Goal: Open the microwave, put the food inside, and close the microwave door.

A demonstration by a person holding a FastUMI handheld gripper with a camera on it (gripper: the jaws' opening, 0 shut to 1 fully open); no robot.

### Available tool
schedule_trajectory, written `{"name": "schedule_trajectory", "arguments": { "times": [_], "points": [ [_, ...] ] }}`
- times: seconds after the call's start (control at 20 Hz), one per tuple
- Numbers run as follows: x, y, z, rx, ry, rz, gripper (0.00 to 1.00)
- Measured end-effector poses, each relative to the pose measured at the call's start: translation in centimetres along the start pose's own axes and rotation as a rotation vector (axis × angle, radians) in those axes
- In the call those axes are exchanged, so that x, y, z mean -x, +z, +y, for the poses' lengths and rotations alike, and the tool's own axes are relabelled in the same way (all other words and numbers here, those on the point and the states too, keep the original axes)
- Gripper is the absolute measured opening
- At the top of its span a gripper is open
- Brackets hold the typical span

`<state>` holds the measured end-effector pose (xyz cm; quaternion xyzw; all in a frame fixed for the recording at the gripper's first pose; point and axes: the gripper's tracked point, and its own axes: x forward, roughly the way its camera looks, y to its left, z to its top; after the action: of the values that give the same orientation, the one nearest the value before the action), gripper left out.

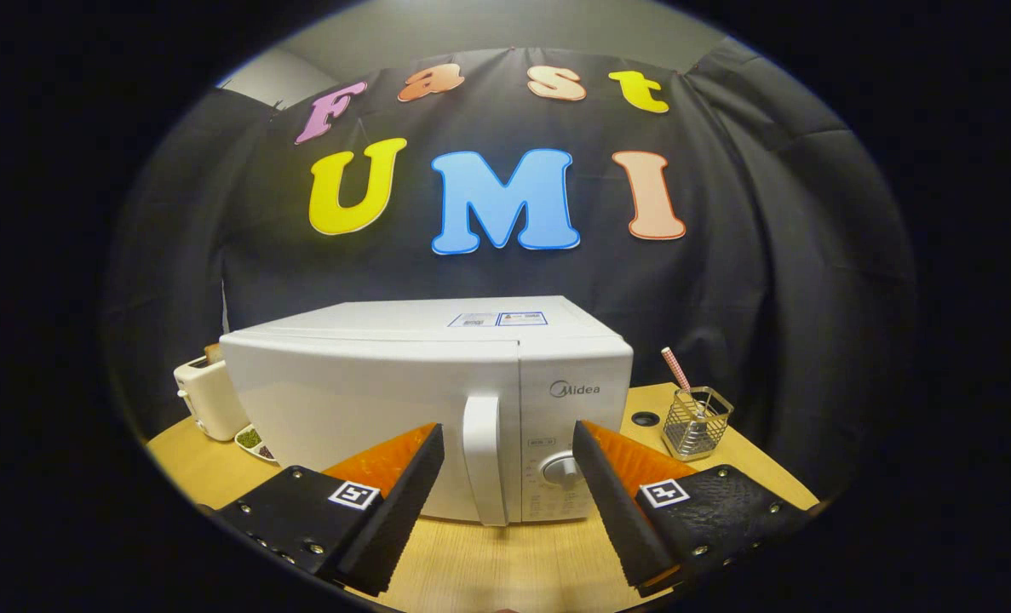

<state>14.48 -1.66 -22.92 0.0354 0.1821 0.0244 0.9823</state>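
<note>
Gripper (508, 438) fingers spread apart, empty; microwave (424, 400) door handle (483, 460) stands upright just ahead, between them (door shut).

A wooden worktop (488, 562) carries all items. A white microwave (386, 409) stands on it, door shut, handle (484, 460) facing the fingers. Just left of the microwave stands a toaster (209, 396); a small dish (254, 443) lies in front of it, touching or nearly touching the microwave. To the right stands a wire holder (697, 423) with a striped straw (675, 368). A round hole (645, 418) in the worktop lies between microwave and holder.
</note>
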Motion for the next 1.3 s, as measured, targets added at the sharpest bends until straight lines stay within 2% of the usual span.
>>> {"name": "schedule_trajectory", "arguments": {
  "times": [0.15,0.25,0.3,0.35,0.4,0.45,0.6,0.65,0.7,0.75,0.95,1.05,1.1,1.3],
  "points": [
    [-1.3,-1.3,0.7,-0.002,0.004,0.028,0.96],
    [-1.9,-2.1,1.2,-0.004,0.004,0.054,0.9],
    [-2.1,-2.5,1.4,-0.005,0.004,0.067,0.83],
    [-2.3,-2.9,1.5,-0.004,-0.001,0.077,0.82],
    [-2.4,-3.1,1.6,-0.006,-0.005,0.085,0.72],
    [-2.7,-3.3,1.8,-0.008,-0.009,0.091,0.68],
    [-3.2,-3.7,1.7,-0.029,-0.026,0.11,0.41],
    [-3.5,-4.2,1.5,-0.034,-0.039,0.121,0.39],
    [-3.3,-4.0,1.5,-0.041,-0.042,0.125,0.31],
    [-3.2,-4.0,1.8,-0.039,-0.047,0.128,0.3],
    [-3.2,-4.0,1.6,-0.005,-0.052,0.149,0.08],
    [-3.0,-4.0,1.7,0.001,-0.032,0.162,0.08],
    [-3.0,-4.1,1.8,0.02,-0.034,0.169,0.04],
    [-2.9,-4.0,1.7,0.015,-0.038,0.197,0.04]
  ]
}}
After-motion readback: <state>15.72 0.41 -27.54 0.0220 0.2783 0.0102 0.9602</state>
